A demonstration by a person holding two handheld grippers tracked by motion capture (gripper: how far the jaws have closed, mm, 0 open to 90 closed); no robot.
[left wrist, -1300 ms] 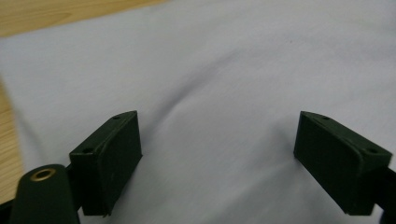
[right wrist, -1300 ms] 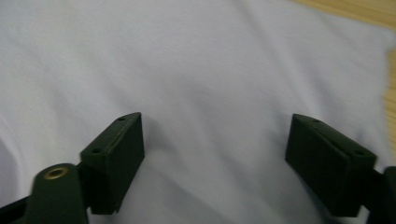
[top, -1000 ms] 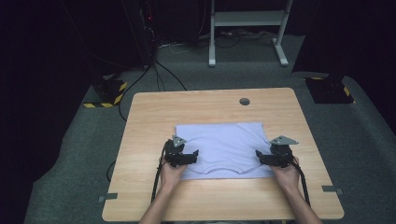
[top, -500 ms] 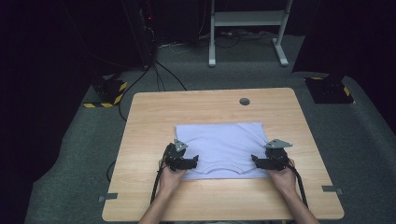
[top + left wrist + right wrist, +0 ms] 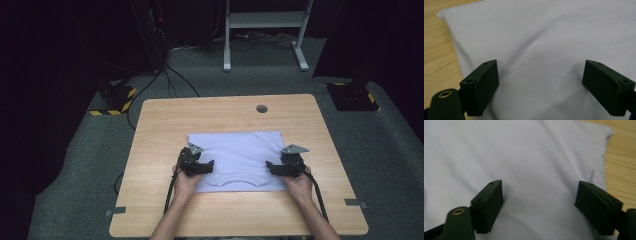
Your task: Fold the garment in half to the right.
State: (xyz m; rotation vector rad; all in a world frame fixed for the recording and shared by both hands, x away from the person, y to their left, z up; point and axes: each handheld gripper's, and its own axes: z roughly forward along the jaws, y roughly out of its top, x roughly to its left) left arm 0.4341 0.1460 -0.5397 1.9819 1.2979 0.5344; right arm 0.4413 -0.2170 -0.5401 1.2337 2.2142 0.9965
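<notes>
A pale shirt lies flat, partly folded, mid-table; left gripper and right gripper hover over its near corners, jaws wide apart, holding nothing, so the next fold seems not yet started

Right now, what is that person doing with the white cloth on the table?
A person sits at a wooden table with a two-jaw gripper in each hand. A pale folded shirt lies flat in the middle, its neckline toward the person. The left gripper is over the shirt's left side and the right gripper over its right side. Both sets of jaws stand wide open just above the fabric, so nothing is gripped yet. It looks like they may be about to take hold of it.
</notes>
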